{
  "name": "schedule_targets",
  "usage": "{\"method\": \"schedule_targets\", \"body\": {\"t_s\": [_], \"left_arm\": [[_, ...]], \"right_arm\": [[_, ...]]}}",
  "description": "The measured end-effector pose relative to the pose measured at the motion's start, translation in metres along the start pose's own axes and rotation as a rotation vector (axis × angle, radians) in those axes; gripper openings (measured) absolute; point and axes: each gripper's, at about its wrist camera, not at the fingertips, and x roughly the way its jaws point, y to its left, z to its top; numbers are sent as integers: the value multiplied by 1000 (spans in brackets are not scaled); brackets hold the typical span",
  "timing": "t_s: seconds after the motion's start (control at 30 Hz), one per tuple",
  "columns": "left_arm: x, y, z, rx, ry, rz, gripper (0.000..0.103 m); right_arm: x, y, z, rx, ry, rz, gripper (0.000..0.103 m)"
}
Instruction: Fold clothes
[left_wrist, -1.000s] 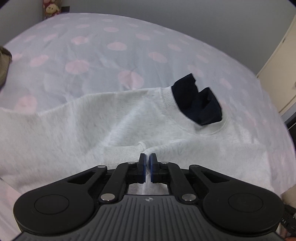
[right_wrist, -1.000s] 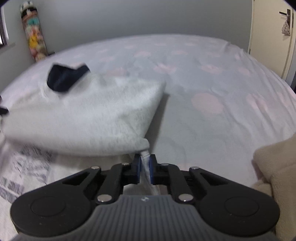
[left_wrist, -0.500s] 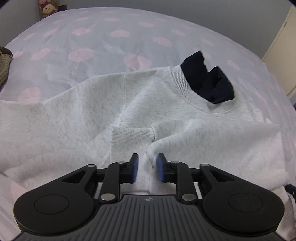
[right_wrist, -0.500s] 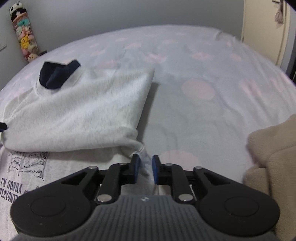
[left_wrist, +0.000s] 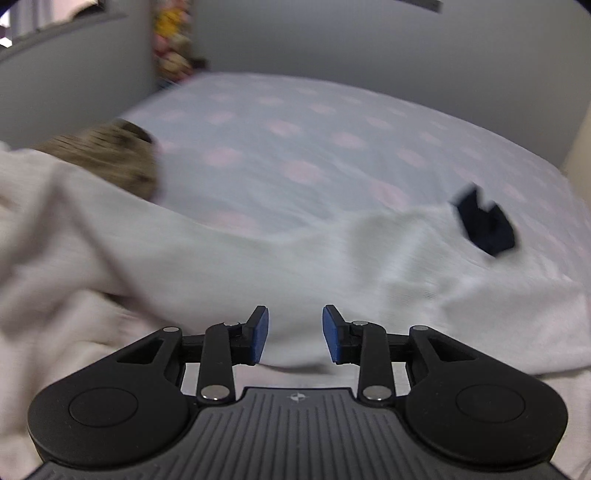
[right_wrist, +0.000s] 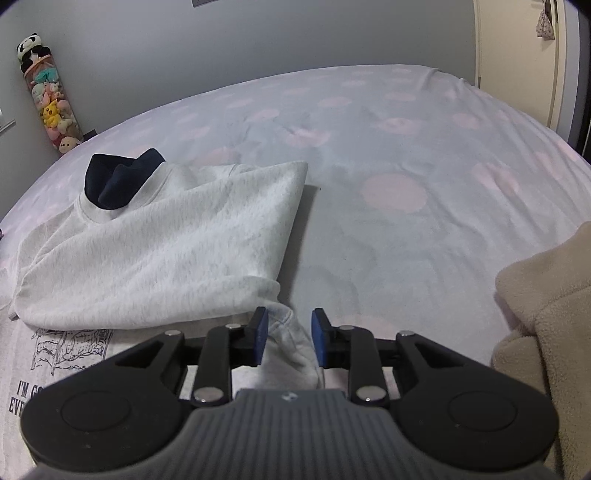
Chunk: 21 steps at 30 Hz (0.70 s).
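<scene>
Only the right view shows the print on the sweatshirt (right_wrist: 159, 251) folded on the bed (right_wrist: 388, 155). Both the left gripper (left_wrist: 294, 334) and right gripper (right_wrist: 285, 338) have just parted, gripping nothing. A beige blanket (right_wrist: 546, 306) lies beside it.

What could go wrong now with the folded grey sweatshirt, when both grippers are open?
1. A bit of the sweatshirt lies between the open pads of the right gripper, whose jaws have just been opening. Pulling back carelessly might drag it and spoil the fold.
2. The beige fleece lies close on the right; a wide swing could catch it.
3. The left gripper, jaws also just opened and holding nothing, hangs above the cloth; its view is blurred, so it might brush the fold.
</scene>
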Motion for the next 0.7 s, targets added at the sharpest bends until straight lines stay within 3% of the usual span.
{"method": "schedule_targets", "body": {"t_s": [0.1, 0.17, 0.27, 0.5, 0.53, 0.6, 0.63, 0.7], "left_arm": [[-18, 42, 10, 10, -49, 121, 31], [-28, 67, 15, 26, -84, 206, 46], [-35, 100, 19, 47, -104, 314, 50], [-3, 143, 16, 88, 23, 374, 51], [-1, 144, 14, 96, 28, 376, 50], [2, 147, 11, 106, 38, 373, 33], [0, 147, 12, 96, 39, 359, 16], [-6, 148, 17, 68, 41, 323, 6]], "right_arm": [[1, -2, -1, 7, 4, -4, 34], [2, -2, -1, 10, 11, -5, 34], [4, -1, -1, 3, 19, -11, 34], [8, 4, -2, -19, 29, -27, 35], [9, 4, -2, -21, 32, -29, 35], [10, 5, -2, -26, 35, -31, 35], [11, 6, -3, -29, 36, -32, 35], [11, 6, -3, -31, 36, -33, 35]]}}
